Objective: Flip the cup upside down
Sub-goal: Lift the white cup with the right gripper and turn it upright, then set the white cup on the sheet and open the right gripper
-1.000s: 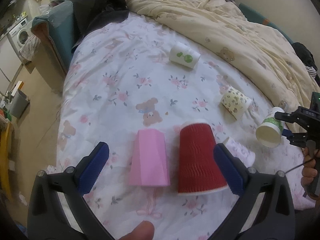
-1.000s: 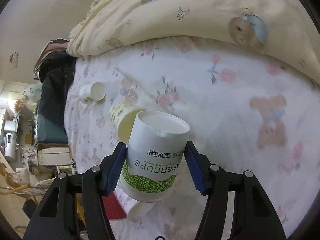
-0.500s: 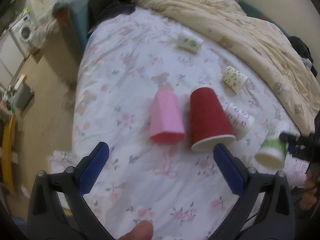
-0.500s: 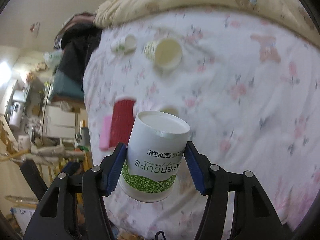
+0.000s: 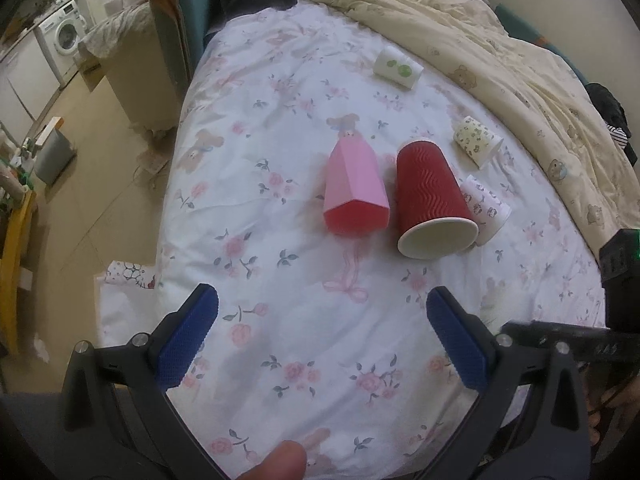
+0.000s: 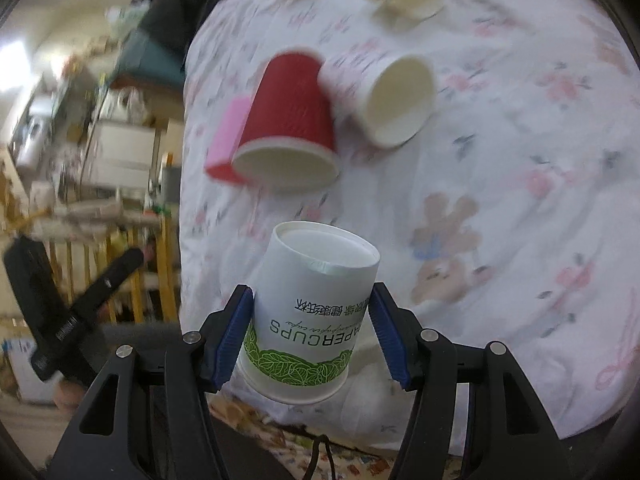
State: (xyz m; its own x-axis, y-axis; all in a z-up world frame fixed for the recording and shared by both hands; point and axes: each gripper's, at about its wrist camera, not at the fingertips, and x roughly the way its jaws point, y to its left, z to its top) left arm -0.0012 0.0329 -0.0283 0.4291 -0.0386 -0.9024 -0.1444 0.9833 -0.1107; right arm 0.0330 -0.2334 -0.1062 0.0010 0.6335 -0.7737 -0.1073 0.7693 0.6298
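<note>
A: What is held by the right gripper [image 6: 312,334]?

B: A white paper cup with a green leaf band and printed lettering [image 6: 310,312] is clamped between its two blue pads. The closed base is pointed away from the gripper and the rim sits nearest it, so the cup is judged to be turned over but not yet set down. It is carried above the floral white bedsheet [image 6: 520,160].

A: And the left gripper [image 5: 322,338]?

B: It is held wide apart with nothing between its pads, above the near part of the sheet.

A: What lies ahead of the grippers?

B: A ribbed red paper cup [image 5: 432,200] is seen on its side, mouth toward the left gripper. A pink faceted cup [image 5: 356,192] lies just beside it on the left, and a small white patterned paper cup [image 5: 486,208] touches it on the right. Two more small cups, a yellow-patterned one [image 5: 478,146] and a green-dotted white one [image 5: 398,68], are placed farther off, toward the cream quilt [image 5: 500,48].

A: What could go wrong?

B: The mattress is soft and creased, so an inverted cup released on an uneven fold could be tipped over. The thin wall could be crushed if squeezed harder. If it is lowered too close to the red cup, that cluster could be knocked and sent rolling.
</note>
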